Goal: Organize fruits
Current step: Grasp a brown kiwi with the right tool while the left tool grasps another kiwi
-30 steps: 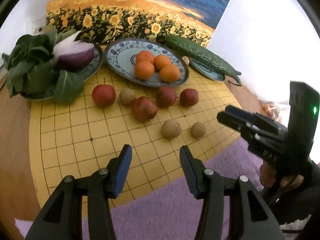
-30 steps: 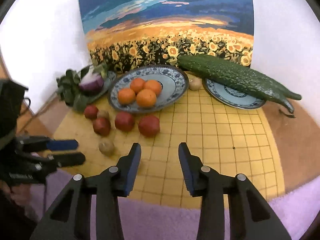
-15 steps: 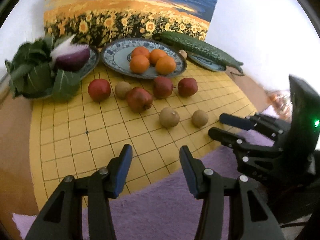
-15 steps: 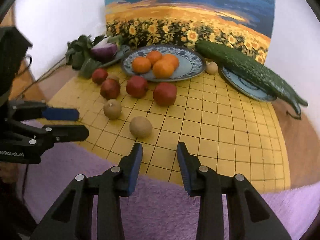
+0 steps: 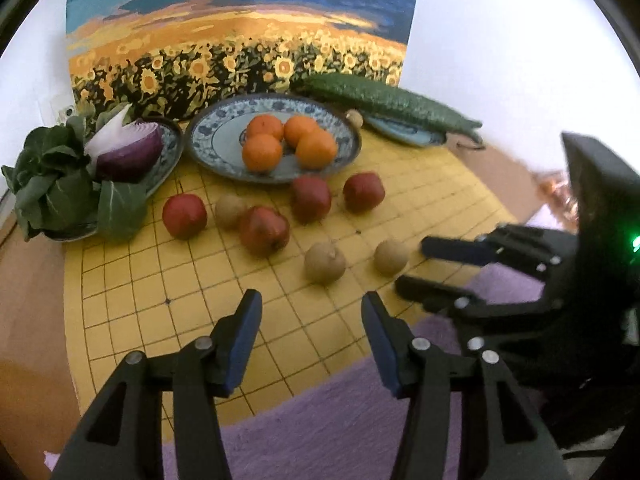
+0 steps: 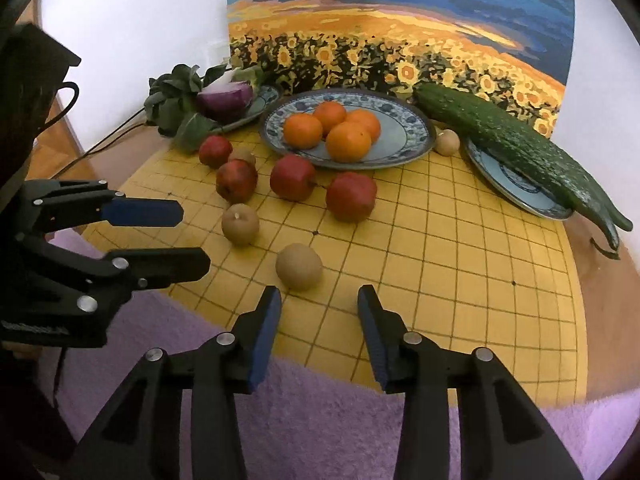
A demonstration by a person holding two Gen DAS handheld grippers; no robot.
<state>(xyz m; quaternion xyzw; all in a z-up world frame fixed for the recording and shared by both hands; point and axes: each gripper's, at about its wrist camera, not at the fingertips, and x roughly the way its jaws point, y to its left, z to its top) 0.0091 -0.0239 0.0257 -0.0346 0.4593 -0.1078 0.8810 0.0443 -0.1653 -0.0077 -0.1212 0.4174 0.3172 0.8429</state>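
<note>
My left claw [image 5: 310, 312] hangs over the near edge of the yellow grid board [image 5: 132, 280], jaws apart w/ nothing between them; they've just been opening a bit more. My right claw [image 6: 318, 306] is likewise released and empty, jaws also just widened a touch, pointing at the nearest brown fruit [image 6: 299, 266], which sits just beyond the fingertips w/o touching them. A 2nd brown fruit [image 6: 240, 224] lies a little farther back on the left, near the left claw's tips as seen from the right cam. Behind those, four red apples [image 6: 351, 196] are scattered loose on the board in front of the big blue-patterned plate [image 6: 404, 136], which holds four oranges [image 6: 348, 141]. Another brown fruit [image 6: 242, 156] is tucked btwn the two leftmost apples, and a small one [image 6: 447, 142] sits btwn the big plate and the plate on the right [image 6: 516, 188], where a long cucumber [image 6: 520, 148] rests. Far left, a third plate carries half a red onion [image 5: 128, 152] and leafy greens [image 5: 48, 184]. Sunflower painting [image 5: 240, 28] stands against the wall behind; purple fuzzy cloth [image 5: 320, 432] lies under the board's near edge.
</note>
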